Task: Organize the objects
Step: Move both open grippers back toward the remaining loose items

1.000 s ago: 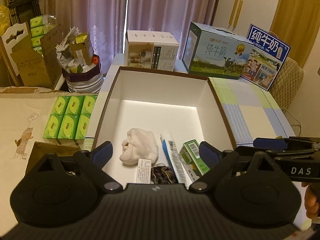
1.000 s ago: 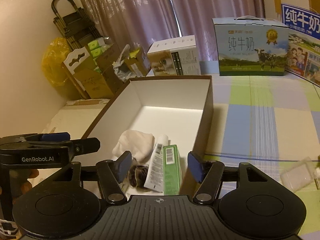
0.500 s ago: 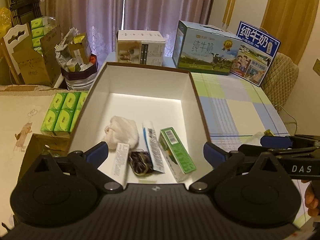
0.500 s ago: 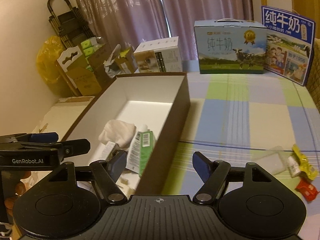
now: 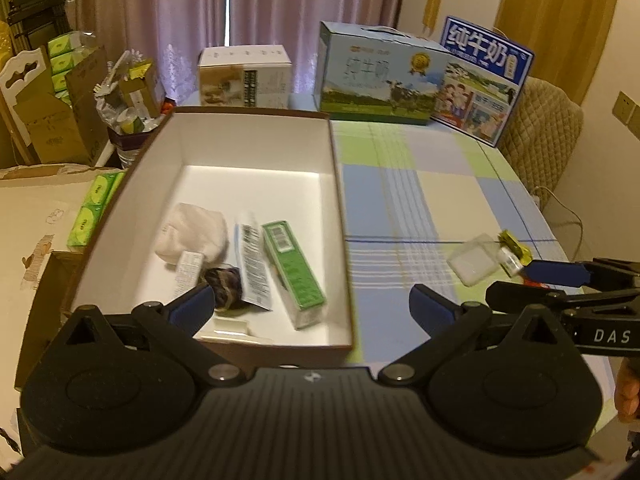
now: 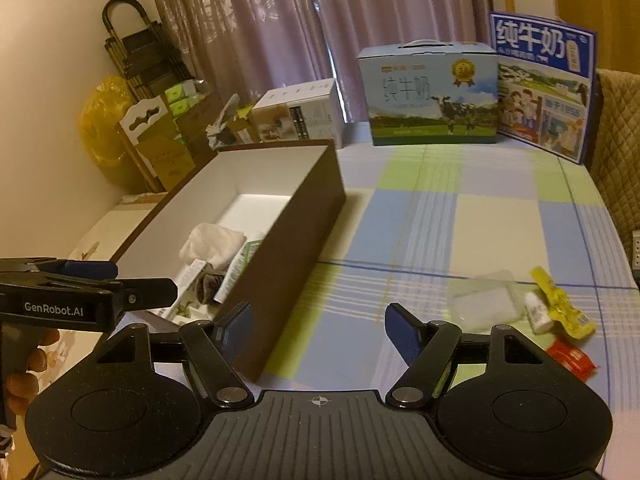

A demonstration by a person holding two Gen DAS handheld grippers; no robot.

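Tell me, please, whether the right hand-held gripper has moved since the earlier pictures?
Yes. The right hand-held gripper has swung rightward: the brown box, earlier centred between its fingers, now sits to their left, and small packets on the tablecloth have come into view.

A lived-in room of a home is shown, not a shop or lab. A table (image 6: 460,216) is covered with a checked cloth in blue, green and cream, and a quilted chair (image 5: 540,120) is drawn up at its far corner. The window behind is hung with mauve curtains (image 5: 168,12), and gold drapes (image 5: 560,16) are seen to the right. Household stock is kept along the table's far edge: two milk cartons (image 6: 432,96) with carry handles and a white box (image 5: 244,76). Cardboard boxes (image 5: 56,120), packs of green tissues (image 5: 90,210) and a folded stepladder (image 6: 140,56) are stored by the wall.
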